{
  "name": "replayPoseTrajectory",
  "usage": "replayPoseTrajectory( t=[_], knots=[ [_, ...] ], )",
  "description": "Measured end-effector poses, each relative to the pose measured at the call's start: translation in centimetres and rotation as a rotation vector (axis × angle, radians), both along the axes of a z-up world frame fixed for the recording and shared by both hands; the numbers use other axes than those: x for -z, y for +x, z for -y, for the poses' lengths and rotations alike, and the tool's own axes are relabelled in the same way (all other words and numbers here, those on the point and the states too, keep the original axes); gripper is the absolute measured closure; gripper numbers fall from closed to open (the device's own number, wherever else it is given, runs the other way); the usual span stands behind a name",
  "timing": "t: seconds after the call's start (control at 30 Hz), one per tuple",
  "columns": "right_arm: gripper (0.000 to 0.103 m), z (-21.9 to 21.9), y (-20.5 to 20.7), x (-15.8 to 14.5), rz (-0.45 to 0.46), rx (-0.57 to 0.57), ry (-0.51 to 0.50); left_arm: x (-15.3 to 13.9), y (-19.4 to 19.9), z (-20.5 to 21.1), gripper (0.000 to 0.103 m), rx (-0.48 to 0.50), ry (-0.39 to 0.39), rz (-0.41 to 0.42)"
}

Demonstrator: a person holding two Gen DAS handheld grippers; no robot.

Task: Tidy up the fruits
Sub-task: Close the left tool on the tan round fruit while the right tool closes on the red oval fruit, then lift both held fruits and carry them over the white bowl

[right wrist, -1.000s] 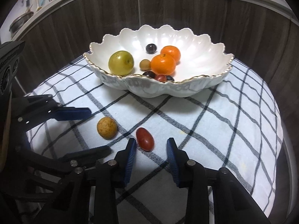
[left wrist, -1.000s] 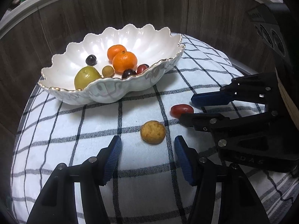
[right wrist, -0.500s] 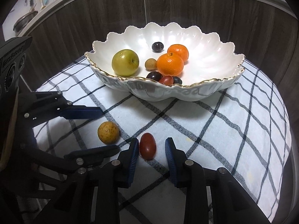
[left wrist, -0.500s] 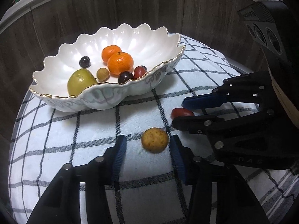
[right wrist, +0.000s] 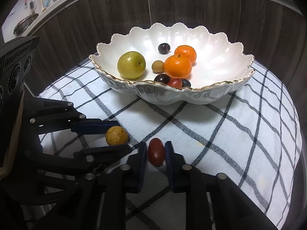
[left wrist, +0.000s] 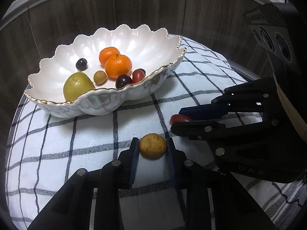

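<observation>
Faintly, raised letters "D A S" on right tool (left wrist: pixel 181 121) body.

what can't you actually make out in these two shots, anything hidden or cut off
- Red fruit, left wrist view: mostly hidden behind the right tool; only its left end shows.
- Third dark grape, right wrist view: half hidden by the bowl rim; in the left wrist view the red bowl fruit covers it.
- Shelf items, right wrist view: too small and warped at the edge to name.
- Person's hands: outside both views.
</observation>
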State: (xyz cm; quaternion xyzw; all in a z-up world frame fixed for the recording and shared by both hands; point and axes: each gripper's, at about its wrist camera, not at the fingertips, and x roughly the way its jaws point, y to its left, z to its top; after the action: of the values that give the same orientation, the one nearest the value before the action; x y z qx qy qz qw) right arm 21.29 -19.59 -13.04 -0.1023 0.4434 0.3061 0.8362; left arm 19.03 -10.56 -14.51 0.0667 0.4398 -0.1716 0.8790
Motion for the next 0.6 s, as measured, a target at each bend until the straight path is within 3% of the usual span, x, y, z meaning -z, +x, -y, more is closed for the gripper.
replayPoseTrajectory(
  t=[0.6],
  knots=[
    [0.084, 0.0, -1.3, -2.4, 0.040, 0.074, -0.002, -2.4, -1.0, -1.8, 0.075, -0.060, -0.031, 0.047]
  ],
)
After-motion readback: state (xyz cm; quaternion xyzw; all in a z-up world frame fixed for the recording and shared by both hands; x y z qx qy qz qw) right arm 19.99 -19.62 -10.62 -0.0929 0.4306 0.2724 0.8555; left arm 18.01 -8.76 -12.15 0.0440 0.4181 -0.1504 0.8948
